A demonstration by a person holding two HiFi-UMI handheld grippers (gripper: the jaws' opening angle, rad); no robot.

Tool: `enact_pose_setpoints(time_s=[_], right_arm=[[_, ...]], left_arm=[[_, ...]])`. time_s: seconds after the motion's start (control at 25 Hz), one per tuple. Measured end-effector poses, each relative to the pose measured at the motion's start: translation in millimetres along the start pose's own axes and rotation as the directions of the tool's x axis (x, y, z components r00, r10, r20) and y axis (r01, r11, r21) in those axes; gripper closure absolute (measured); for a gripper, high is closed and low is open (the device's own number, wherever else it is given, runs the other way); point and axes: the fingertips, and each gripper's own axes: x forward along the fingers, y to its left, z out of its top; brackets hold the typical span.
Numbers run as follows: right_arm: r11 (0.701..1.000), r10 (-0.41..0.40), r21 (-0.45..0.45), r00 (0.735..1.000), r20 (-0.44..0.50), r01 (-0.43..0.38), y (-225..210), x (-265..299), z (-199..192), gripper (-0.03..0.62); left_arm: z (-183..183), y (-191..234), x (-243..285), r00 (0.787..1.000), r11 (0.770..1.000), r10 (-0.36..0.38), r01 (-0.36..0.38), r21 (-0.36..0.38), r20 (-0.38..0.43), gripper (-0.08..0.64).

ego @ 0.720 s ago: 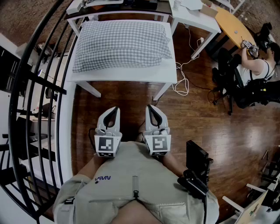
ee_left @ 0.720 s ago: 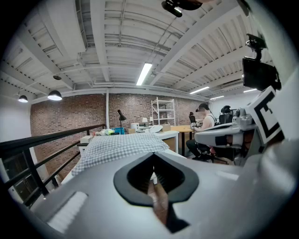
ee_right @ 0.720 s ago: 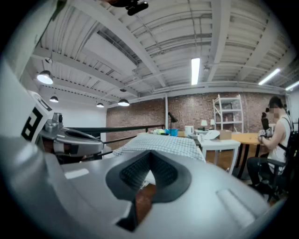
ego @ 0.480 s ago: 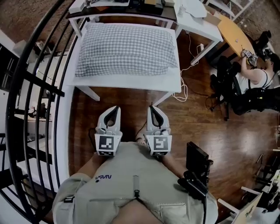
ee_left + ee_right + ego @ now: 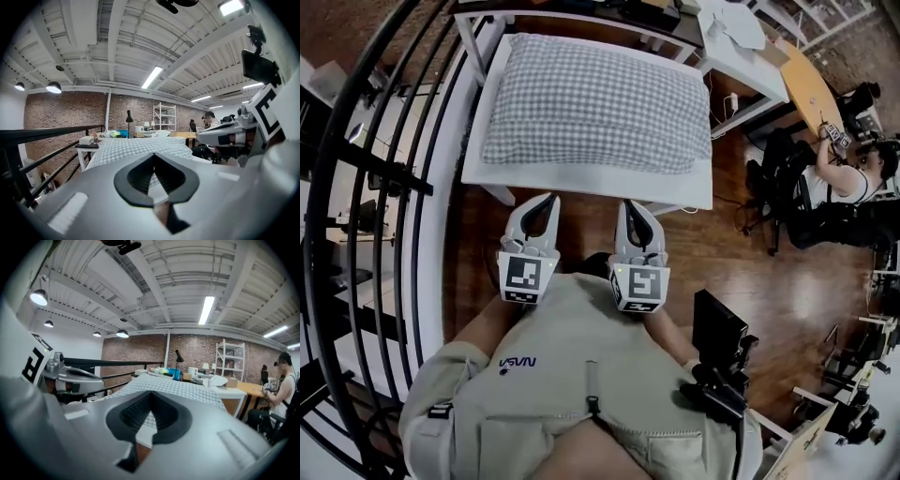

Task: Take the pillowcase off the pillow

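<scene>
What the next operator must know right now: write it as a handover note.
Left tool: shut, empty.
Right tool: shut, empty.
Both hover by the near edge of the white table, clear of the pillow.
The pillow, in its checked pillowcase, lies flat on that table.
Done: nothing yet.
Left: reach in, grip the pillowcase, pull it off.

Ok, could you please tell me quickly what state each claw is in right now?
Left claw: closed, holding nothing.
Right claw: closed, holding nothing.
</scene>
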Motion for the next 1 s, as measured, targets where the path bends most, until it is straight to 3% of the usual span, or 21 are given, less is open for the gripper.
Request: enact_pose_setpoints(time_s=[0.4,0.68,0.84,1.0], right_arm=[[1.0,0.022,-0.018,0.999,-0.025,-0.022,-1.6,79.3,6.9,0.589],[0.984,0.149,-0.069,0.974,-0.172,-0.163,-11.4,162.6,-23.4,0.588],[0.936,0.253,-0.17,0.923,-0.29,-0.309,-6.1,209.3,-54.8,0.427],[0.843,0.246,-0.364,0.886,-0.394,-0.396,6.7,242.0,-90.3,0.393]], left_arm=[[-3.0,53.4,29.4,0.998,0.998,0.062,-0.062,-0.019,-0.017,0.555],[-1.2,77.2,75.9,0.988,0.99,0.141,-0.141,-0.005,-0.071,0.555],[4.5,84.7,97.2,0.969,0.973,0.23,-0.23,0.013,-0.09,0.555],[-0.8,97.3,96.4,0.934,0.942,0.333,-0.334,0.012,-0.13,0.555]])
